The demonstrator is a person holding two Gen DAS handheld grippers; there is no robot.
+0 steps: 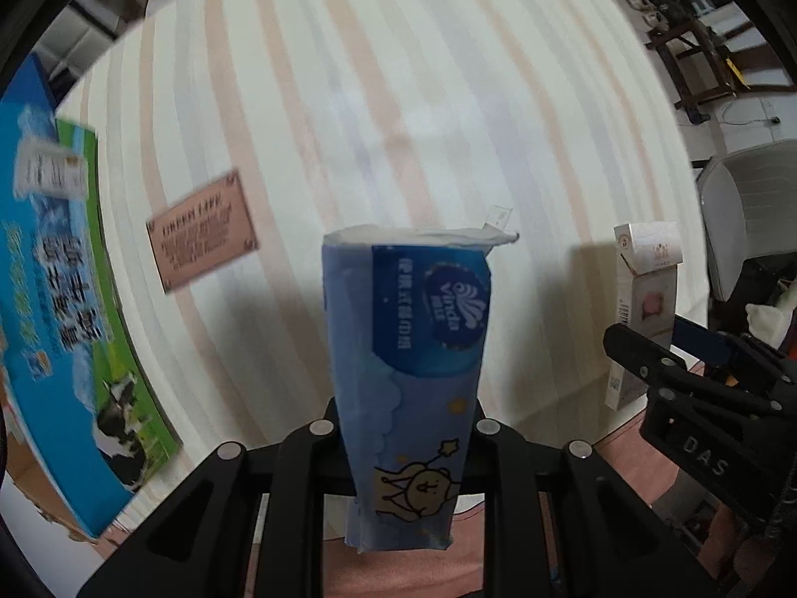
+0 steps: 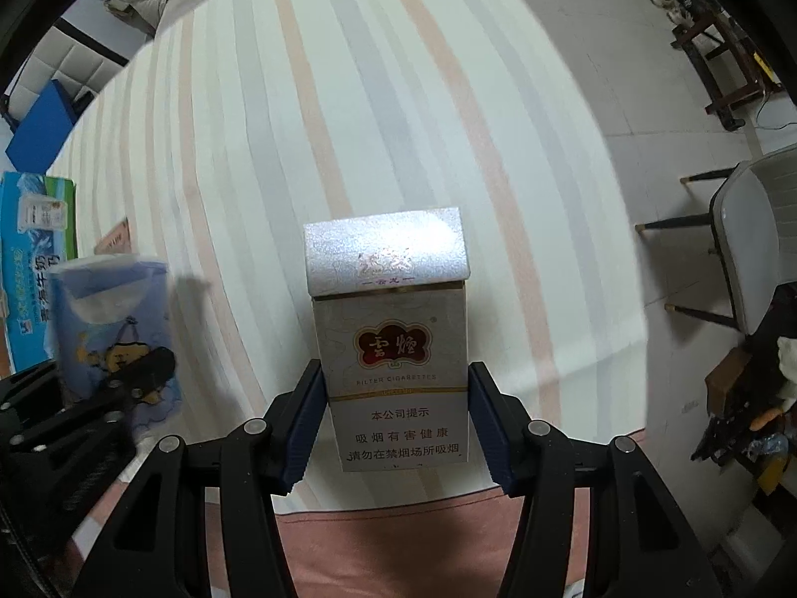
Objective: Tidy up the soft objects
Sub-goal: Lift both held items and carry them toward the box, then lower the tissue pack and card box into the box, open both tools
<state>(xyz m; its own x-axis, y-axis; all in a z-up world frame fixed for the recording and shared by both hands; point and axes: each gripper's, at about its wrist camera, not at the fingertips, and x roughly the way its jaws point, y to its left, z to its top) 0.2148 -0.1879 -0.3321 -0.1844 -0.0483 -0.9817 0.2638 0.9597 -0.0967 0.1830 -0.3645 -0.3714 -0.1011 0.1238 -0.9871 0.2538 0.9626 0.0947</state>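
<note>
Left wrist view: left hand-held gripper [image 1: 406, 428] is clenched on a blue plastic tissue pack printed with a cartoon bear [image 1: 408, 359], held upright above the striped cream-and-peach cloth surface [image 1: 398, 99]; white tissue shows at its open top. A blue and green milk carton box [image 1: 65, 299] lies at the left, with a copper-coloured rectangular plaque [image 1: 204, 231] flat on the cloth beside it. At the right, the right hand-held gripper [image 1: 647, 349] holds a white cigarette box [image 1: 642, 299], lid tipped open.

Right wrist view: right hand-held gripper [image 2: 396, 423] grasps the white cigarette box [image 2: 393, 349] upright between its blue-padded fingers [image 2: 304, 428], flip lid raised, above the striped cloth surface [image 2: 398, 99]. Tissue pack [image 2: 114, 329] appears at the left in the left hand-held gripper [image 2: 124, 388], near the milk carton box [image 2: 30, 259]. A grey chair [image 2: 747, 239] stands on the floor at the right.
</note>
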